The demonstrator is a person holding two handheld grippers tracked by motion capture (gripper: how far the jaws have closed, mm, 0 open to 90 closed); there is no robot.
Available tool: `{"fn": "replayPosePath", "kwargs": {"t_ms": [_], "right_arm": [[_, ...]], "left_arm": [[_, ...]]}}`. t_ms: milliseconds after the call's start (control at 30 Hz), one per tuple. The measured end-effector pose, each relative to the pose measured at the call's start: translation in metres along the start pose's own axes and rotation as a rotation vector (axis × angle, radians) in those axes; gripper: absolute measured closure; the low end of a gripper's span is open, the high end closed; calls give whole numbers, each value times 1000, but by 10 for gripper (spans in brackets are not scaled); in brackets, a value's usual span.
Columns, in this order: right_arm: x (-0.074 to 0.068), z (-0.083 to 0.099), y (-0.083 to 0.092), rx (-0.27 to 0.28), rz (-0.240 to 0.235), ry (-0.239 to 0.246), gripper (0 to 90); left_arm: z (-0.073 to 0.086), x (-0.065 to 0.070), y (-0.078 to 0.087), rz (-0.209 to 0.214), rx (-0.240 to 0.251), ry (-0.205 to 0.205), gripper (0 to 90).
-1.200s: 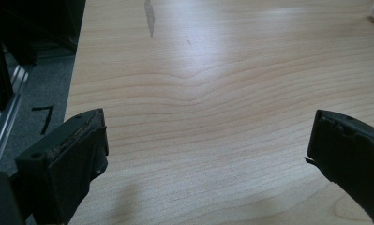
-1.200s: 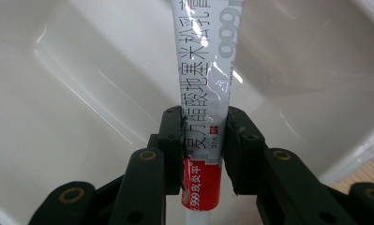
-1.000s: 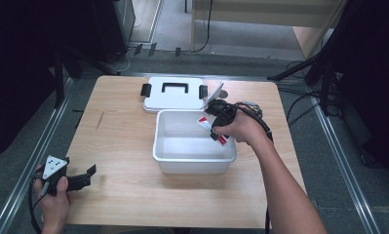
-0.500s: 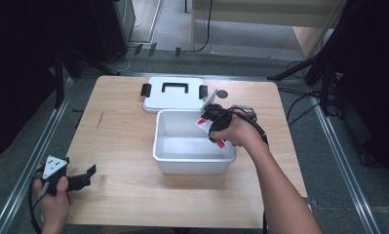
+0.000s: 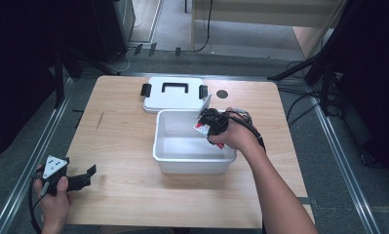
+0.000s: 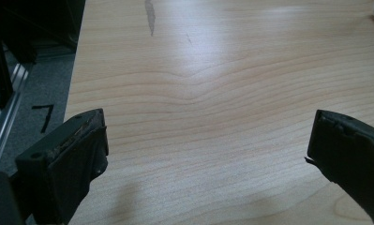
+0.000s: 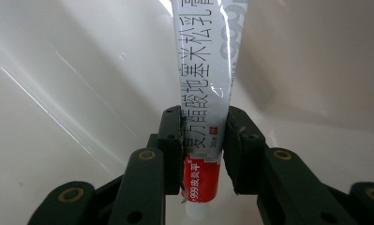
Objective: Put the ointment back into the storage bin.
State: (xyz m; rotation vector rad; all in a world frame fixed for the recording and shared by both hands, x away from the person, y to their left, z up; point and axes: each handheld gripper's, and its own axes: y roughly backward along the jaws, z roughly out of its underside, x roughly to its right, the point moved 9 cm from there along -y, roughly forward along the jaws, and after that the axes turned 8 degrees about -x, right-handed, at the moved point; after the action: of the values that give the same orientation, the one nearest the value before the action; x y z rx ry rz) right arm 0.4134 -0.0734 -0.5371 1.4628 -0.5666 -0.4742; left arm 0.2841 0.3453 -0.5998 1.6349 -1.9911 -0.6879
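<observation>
A white plastic bin (image 5: 182,158) stands in the middle of the wooden table. My right gripper (image 5: 205,126) reaches into its right side, shut on a white and red ointment box (image 5: 201,127). In the right gripper view the ointment box (image 7: 208,79) stands up between the two black pads (image 7: 172,136), with printed characters on its white part and a red end low down, and the bin's white inner wall (image 7: 72,84) lies behind it. My left gripper (image 5: 87,175) rests at the table's front left corner, jaws wide open over bare wood (image 6: 208,93).
The bin's white lid (image 5: 175,93) with a black handle and black clips lies flat just behind the bin. A small dark round spot (image 5: 223,93) marks the table right of the lid. Metal rails run along both sides of the table.
My right gripper has sunk a little, farther into the bin and leftward, with the ointment box in it. The left hand has stayed put.
</observation>
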Motion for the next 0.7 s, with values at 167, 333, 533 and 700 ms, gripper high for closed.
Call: {"fn": "replayPosePath", "kwargs": {"t_ms": [167, 333, 533, 700], "right_arm": [[-1, -1, -3, -7, 20, 18, 705], [1, -1, -1, 8, 36, 19, 680], [1, -1, 6, 43, 14, 13, 664], [-1, 2, 13, 51, -35, 6, 683]], "left_arm": [[0, 0, 0, -1, 0, 0, 0], [0, 0, 0, -2, 0, 0, 0], [0, 0, 0, -4, -1, -4, 0], [0, 0, 0, -6, 2, -5, 0]]}}
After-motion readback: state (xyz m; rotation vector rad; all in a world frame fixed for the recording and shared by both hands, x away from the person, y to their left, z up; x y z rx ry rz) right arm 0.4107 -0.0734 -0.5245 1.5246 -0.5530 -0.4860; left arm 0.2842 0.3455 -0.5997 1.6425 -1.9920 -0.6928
